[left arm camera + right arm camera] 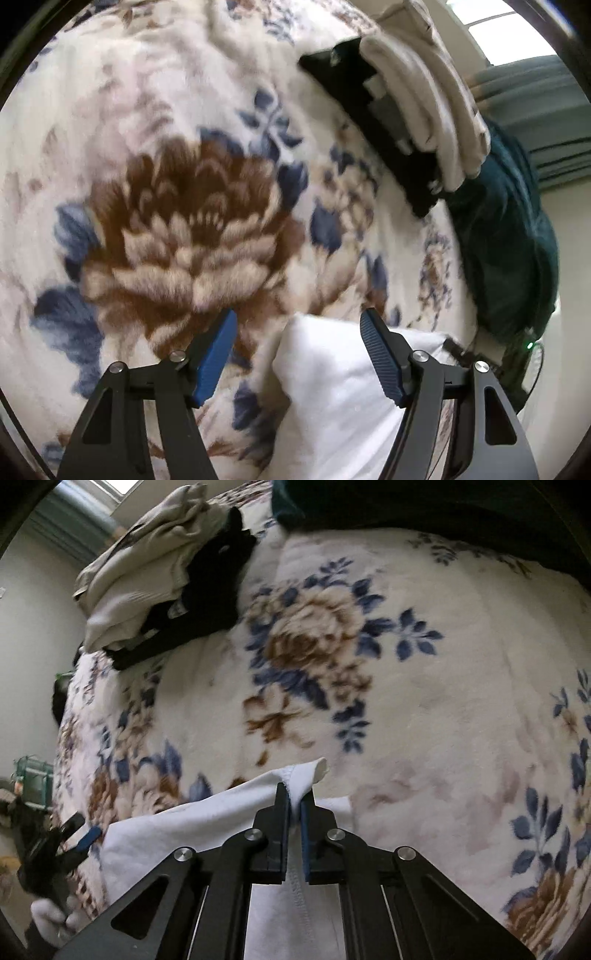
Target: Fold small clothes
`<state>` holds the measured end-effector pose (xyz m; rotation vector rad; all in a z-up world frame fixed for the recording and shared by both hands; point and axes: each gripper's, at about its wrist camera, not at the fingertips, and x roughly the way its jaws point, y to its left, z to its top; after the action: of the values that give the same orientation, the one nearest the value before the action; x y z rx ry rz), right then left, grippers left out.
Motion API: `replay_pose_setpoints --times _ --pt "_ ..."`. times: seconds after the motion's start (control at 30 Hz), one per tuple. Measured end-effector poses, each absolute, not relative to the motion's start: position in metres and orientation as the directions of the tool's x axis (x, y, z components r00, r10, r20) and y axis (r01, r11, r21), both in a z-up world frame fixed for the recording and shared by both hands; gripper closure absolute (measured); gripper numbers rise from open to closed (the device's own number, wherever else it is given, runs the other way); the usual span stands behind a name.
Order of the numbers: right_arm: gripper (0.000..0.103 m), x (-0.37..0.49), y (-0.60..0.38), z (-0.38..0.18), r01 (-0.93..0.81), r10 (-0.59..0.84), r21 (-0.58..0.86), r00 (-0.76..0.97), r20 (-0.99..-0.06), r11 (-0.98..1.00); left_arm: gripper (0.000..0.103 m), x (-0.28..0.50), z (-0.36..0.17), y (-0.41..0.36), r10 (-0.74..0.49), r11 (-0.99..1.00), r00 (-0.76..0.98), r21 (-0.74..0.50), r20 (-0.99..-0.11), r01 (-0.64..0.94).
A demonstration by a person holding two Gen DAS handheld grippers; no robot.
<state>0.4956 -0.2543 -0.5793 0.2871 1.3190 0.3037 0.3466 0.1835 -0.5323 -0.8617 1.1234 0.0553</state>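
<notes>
At the bottom centre of the right wrist view, the right gripper (295, 805) is clamped on a hemmed edge of the white garment (207, 823), which lies on the floral blanket (424, 701) and looks barely folded. The left gripper (298, 354), jaws spread and holding nothing, hovers over the cloth's corner, while the folded pile (147, 587) at upper left suggests other pieces are done

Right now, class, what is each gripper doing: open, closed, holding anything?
Left gripper: open, holding nothing; the white garment lies between its fingers.
Right gripper: closed, pinching the white garment's hem.
</notes>
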Motion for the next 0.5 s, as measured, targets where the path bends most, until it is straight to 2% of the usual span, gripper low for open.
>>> replay_pose_setpoints --times 0.13,0.17,0.23,0.27,0.3,0.33,0.4,0.5 --pt "0.097 0.5 -0.251 -0.589 -0.051 0.387 0.384 0.18 -0.904 0.922 0.036 0.355 -0.546 0.168 -0.381 0.72 0.384 -0.531 -0.841 -0.447" --pt "0.092 0.502 -0.249 -0.593 -0.041 0.401 0.4 0.154 -0.903 0.916 0.036 0.356 -0.546 0.166 -0.381 0.721 0.385 -0.531 -0.841 -0.445" --pt "0.074 0.502 -0.258 -0.599 0.011 0.441 0.443 0.088 -0.893 0.896 0.036 0.346 -0.54 0.169 -0.409 0.698 0.409 -0.568 -0.816 -0.436" --pt "0.051 0.5 -0.266 -0.6 0.035 0.464 0.467 0.071 -0.883 0.883 0.036 0.342 -0.54 0.17 -0.426 0.685 0.418 -0.588 -0.802 -0.431" --pt "0.032 0.496 -0.273 -0.601 0.049 0.492 0.495 0.064 -0.868 0.867 0.036 0.335 -0.538 0.171 -0.449 0.668 0.428 -0.613 -0.784 -0.423" --pt "0.029 0.491 -0.282 -0.603 0.062 0.531 0.533 0.043 -0.846 0.844 0.035 0.324 -0.54 0.171 -0.476 0.65 0.43 -0.636 -0.767 -0.416" --pt "0.028 0.48 -0.292 -0.616 0.086 0.578 0.574 -0.029 -0.816 0.814 0.028 0.313 -0.546 0.168 -0.519 0.624 0.421 -0.666 -0.744 -0.409" --pt "0.028 0.459 -0.29 -0.646 0.085 0.575 0.569 -0.173 -0.8 0.818 0.028 0.304 -0.565 0.154 -0.601 0.585 0.377 -0.71 -0.704 -0.392"
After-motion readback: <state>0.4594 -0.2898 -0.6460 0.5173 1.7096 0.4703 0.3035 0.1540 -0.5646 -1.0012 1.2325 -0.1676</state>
